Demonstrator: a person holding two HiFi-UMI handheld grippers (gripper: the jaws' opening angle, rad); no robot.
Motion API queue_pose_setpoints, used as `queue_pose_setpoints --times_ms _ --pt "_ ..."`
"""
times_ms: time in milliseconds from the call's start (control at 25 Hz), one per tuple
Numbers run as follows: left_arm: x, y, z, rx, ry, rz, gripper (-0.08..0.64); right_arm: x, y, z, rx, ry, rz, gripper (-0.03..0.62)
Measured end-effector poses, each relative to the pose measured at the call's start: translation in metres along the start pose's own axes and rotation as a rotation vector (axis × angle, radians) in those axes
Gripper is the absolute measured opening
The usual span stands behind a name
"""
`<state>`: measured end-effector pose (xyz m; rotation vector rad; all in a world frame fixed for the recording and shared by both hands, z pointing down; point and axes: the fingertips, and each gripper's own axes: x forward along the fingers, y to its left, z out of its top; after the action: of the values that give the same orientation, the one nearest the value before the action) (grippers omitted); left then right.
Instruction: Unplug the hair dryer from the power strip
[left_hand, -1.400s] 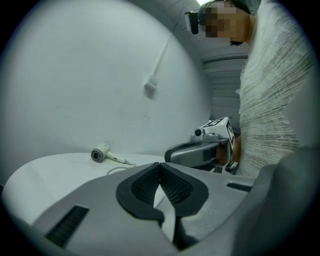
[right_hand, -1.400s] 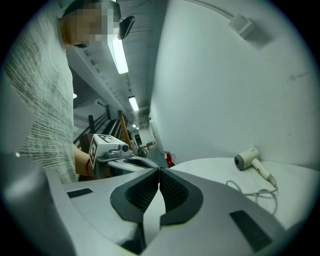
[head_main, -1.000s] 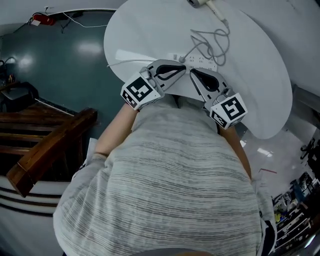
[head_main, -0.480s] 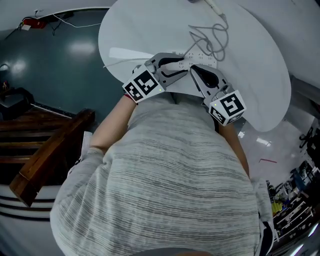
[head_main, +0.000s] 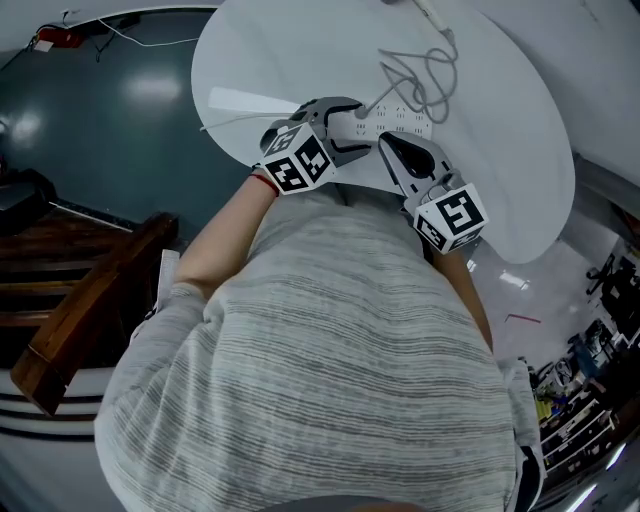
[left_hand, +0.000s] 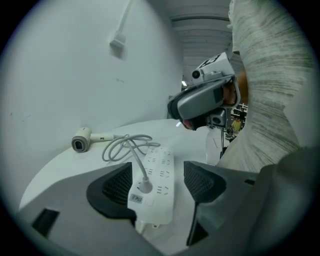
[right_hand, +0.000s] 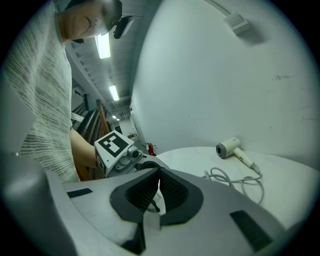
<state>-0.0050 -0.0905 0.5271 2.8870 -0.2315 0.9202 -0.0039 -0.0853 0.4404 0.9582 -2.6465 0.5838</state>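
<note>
A white power strip (left_hand: 162, 167) lies on the round white table (head_main: 510, 140). A grey plug (left_hand: 144, 186) sits in its near end. The plug's cord (left_hand: 125, 146) loops away to the white hair dryer (left_hand: 81, 140), which lies further back. My left gripper (left_hand: 160, 182) is open. Its jaws have just been opening, and they now straddle the strip's near end and the plug without pressing on them. In the head view the left gripper (head_main: 352, 118) hangs over the strip (head_main: 405, 122). My right gripper (right_hand: 159, 187) is shut and stays beside it at the table's near edge (head_main: 386, 143).
The strip's own white lead (head_main: 240, 122) runs left across the table. The hair dryer (right_hand: 229, 148) and looped cord (right_hand: 235, 180) lie far from the right gripper. Beyond the table's edge are a dark floor and wooden steps (head_main: 90, 300).
My left gripper has dropped toward the power strip and rolled, and its jaws have gone from shut to open around the strip's end. The right gripper has stayed put.
</note>
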Motion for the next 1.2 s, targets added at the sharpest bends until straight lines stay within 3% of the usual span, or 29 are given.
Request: queue_pose_setpoints --times_ms 440,880,1200 --pt "0.036 0.007 -0.037 0.055 0.141 -0.007 0.409 0.001 -0.002 -0.006 -0.001 0.032 -0.021 0.027" --pt "0.052 0.013 -0.062 0.082 0.241 -0.027 0.413 0.003 -0.007 -0.014 0.006 0.068 -0.044 0.028" --pt "0.060 0.010 -0.064 0.091 0.254 -0.076 0.420 0.013 -0.014 -0.025 -0.008 0.136 -0.052 0.028"
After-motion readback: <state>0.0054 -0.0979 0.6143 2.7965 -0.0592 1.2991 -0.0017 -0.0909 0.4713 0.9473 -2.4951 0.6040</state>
